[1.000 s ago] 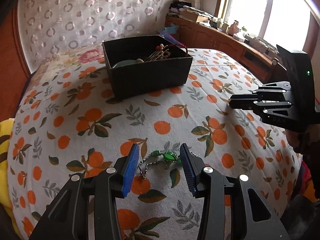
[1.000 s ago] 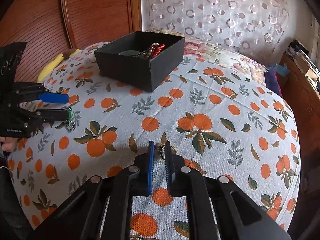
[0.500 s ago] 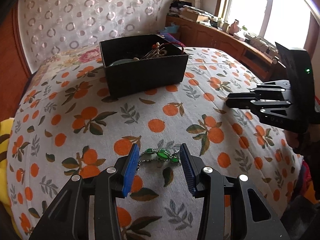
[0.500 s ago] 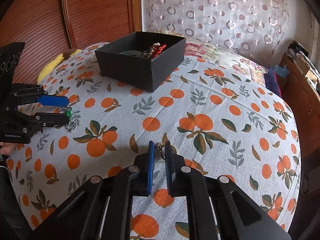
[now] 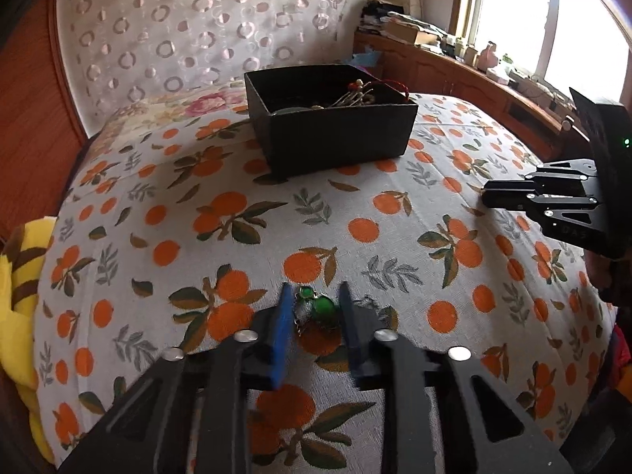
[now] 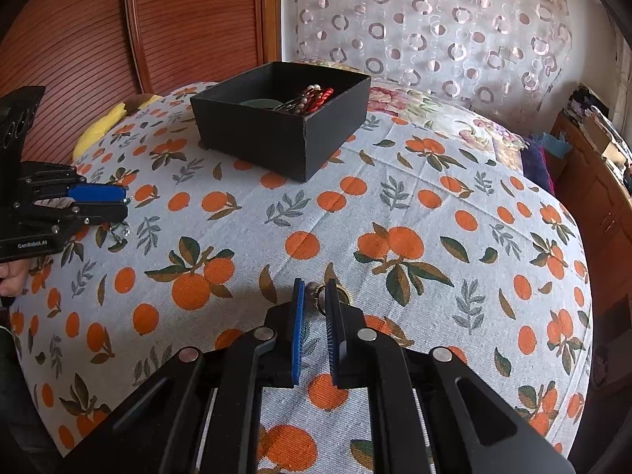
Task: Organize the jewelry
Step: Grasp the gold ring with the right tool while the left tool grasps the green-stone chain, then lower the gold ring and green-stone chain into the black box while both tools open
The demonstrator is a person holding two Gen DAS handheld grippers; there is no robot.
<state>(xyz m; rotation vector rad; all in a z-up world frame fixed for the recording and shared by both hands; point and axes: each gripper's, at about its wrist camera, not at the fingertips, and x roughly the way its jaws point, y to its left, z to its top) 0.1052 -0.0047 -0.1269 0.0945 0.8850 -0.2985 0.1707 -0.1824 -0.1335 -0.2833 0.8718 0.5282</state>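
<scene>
A green-stone pendant on a silver chain (image 5: 316,308) lies on the orange-print bedspread between the blue pads of my left gripper (image 5: 314,296), whose jaws have narrowed around it with small gaps still showing. My right gripper (image 6: 316,290) is nearly shut around a small gold ring (image 6: 320,296) on the bedspread; contact is unclear. A black open box (image 5: 335,138) with several jewelry pieces stands at the far side of the bed, also in the right wrist view (image 6: 284,130). The left gripper shows at the left of the right wrist view (image 6: 118,203).
A yellow plush toy (image 5: 19,296) lies at the bed's left edge. A wooden headboard (image 6: 138,31) and a patterned curtain (image 5: 197,31) stand behind the box. A wooden cabinet with clutter (image 5: 474,71) runs under the window at right.
My left gripper's jaws have closed in around the green pendant, and the view has shifted so the box sits further right. The right gripper has barely moved.
</scene>
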